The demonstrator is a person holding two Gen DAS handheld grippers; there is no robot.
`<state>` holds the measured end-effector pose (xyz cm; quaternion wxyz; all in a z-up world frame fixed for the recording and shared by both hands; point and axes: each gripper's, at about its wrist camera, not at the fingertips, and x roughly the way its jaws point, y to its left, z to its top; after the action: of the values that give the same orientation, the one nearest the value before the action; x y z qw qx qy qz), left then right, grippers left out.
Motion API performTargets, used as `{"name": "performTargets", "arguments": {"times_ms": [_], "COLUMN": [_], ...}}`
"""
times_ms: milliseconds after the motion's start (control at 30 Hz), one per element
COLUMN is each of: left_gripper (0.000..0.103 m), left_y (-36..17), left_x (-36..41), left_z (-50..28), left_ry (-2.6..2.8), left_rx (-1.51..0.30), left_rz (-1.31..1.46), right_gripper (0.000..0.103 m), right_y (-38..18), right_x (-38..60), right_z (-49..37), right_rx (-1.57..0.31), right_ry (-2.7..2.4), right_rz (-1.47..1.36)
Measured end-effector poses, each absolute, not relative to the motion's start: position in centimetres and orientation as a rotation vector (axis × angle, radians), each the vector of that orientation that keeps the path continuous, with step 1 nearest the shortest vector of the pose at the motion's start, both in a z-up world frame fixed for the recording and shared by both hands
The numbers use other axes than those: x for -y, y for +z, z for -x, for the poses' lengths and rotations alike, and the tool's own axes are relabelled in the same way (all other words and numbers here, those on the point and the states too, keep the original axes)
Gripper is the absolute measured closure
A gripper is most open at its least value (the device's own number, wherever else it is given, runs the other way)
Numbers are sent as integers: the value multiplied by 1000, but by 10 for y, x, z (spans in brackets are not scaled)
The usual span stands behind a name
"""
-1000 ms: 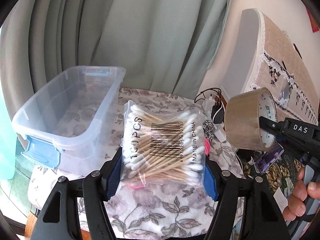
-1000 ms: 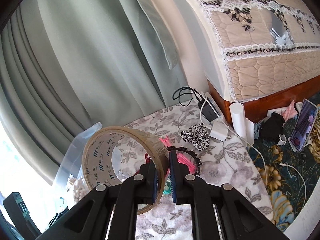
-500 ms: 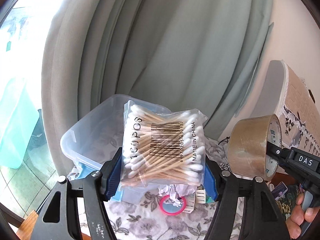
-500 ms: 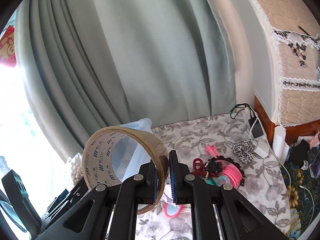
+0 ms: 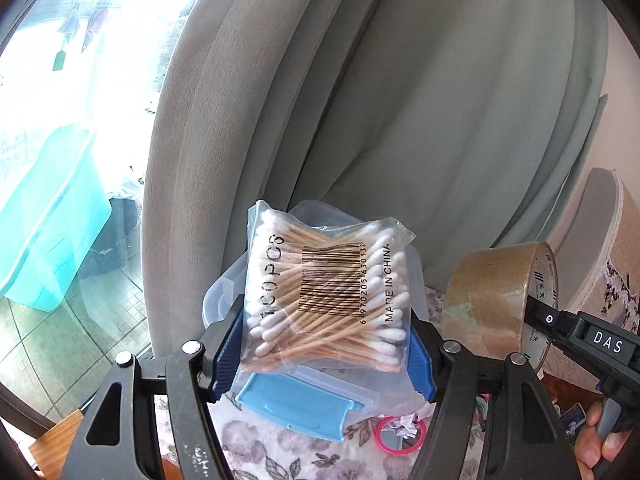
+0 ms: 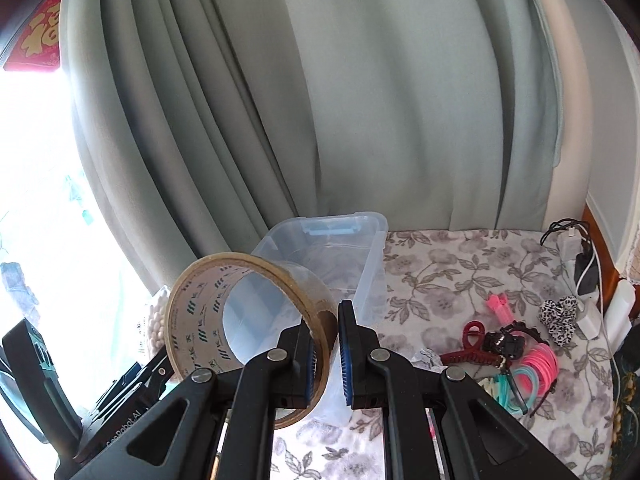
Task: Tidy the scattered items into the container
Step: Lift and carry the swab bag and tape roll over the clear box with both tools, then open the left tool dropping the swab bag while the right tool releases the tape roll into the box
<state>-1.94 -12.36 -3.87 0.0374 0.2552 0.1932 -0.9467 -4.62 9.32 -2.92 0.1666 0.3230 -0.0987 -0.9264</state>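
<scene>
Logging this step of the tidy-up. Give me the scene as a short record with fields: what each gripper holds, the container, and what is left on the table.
left gripper: shut on bag of cotton swabs
right gripper: shut on roll of brown packing tape
container: clear plastic bin with blue latches, nothing visible inside
left on table: red hair claw, pink hair ties, leopard scrunchie, pink-rimmed round item
surface: floral cloth

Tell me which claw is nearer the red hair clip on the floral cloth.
Right. The right claw, shut on the tape roll, is just left of the red hair clip; the left claw, holding the cotton swabs, is farther left.
</scene>
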Motion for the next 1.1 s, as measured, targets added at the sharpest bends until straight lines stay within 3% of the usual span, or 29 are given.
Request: {"name": "performTargets", "arguments": {"times_ms": [700, 900, 967, 1100], "left_gripper": [33, 32, 32, 28], "left_y": [-79, -84, -85, -86], "left_x": [153, 159, 160, 161], "left_z": [77, 81, 82, 84], "left_ry": [-2913, -2910, -2908, -2904], "left_rx": [-578, -586, -573, -546], "left_rz": [-926, -938, -939, -952], "right_gripper": [90, 85, 75, 67], "right_y": [-92, -97, -97, -95], "right_x": [-56, -55, -53, -48], "right_z": [105, 109, 109, 106], "right_rx": [202, 201, 196, 159], "right_ry": [-2552, -2527, -2515, -2517], "right_rz": [-1139, -1142, -1137, -1117]}}
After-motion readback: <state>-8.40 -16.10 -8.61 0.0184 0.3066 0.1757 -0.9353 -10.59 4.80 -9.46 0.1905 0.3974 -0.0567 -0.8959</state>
